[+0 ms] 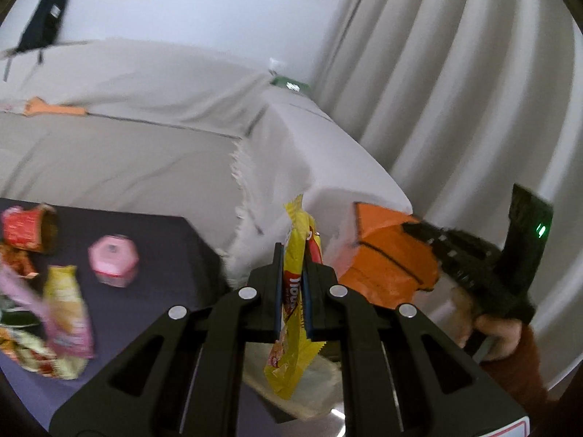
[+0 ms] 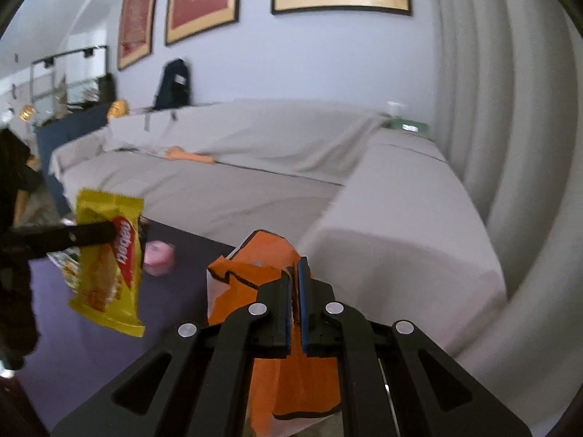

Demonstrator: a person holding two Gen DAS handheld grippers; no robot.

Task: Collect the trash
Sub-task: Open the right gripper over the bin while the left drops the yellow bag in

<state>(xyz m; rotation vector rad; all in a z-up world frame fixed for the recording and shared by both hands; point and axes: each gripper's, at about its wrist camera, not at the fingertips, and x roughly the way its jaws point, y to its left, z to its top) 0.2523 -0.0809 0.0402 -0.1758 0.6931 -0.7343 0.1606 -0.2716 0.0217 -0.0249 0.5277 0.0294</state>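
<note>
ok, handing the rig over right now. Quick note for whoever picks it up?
Left gripper: jaws shut on the yellow plastic snack wrapper, held in the air.
Right gripper: jaws shut on the rim of the orange paper bag, also lifted.
Done: one wrapper picked up; it is not in the bag yet.
Left: on the dark purple table remain a red paper cup on its side, a pink hexagonal box, and a pile of crumpled packets at the left edge.
</note>
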